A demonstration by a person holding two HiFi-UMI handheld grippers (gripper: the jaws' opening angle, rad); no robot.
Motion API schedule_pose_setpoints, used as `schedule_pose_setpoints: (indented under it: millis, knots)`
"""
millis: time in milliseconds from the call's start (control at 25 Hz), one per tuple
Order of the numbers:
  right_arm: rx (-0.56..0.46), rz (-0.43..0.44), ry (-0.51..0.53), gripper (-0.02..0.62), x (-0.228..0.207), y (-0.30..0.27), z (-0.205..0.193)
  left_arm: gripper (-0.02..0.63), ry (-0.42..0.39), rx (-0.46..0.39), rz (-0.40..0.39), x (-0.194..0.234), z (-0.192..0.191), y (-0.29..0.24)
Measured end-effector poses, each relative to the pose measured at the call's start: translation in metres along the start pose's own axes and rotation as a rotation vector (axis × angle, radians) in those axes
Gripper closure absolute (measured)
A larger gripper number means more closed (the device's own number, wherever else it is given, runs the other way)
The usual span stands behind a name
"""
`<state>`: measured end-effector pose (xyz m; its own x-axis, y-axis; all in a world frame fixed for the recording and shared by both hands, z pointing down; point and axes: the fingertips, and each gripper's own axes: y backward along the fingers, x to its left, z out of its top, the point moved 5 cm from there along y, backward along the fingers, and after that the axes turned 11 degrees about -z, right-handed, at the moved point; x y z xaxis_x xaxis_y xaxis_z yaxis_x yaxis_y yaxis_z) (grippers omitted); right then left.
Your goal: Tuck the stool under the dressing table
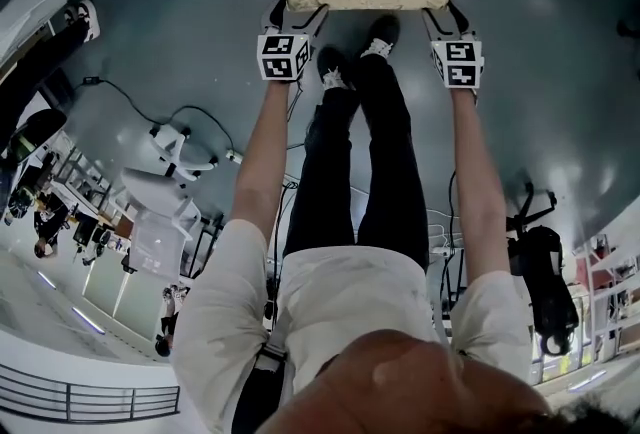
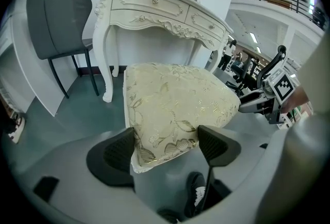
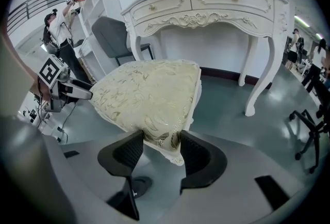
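Clamped on the near corners of the stool (image 2: 175, 96), my left gripper (image 2: 166, 141) and right gripper (image 3: 161, 148) hold it. It stands before the dressing table (image 2: 154, 7), not under it, so I judge the whole push remains.

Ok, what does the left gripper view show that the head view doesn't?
Only the left gripper view: the dressing table ahead, open space beneath it, a grey chair beside it. Only the head view: the person's arms and legs, and a white chair on the floor. Both: the stool, with the left gripper and right gripper clamped on its near corners.
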<state>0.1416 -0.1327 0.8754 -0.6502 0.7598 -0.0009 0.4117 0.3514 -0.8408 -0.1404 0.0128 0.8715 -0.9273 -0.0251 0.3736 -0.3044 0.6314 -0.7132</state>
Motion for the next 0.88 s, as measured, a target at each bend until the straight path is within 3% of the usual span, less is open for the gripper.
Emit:
schedule_pose_setpoints:
  millis: [880]
  knots:
    - [-0.076, -0.056, -0.051, 0.342, -0.049, -0.047, 0.081, 0.216, -0.024, 0.003, -0.008, 0.043, 0.102, -0.055]
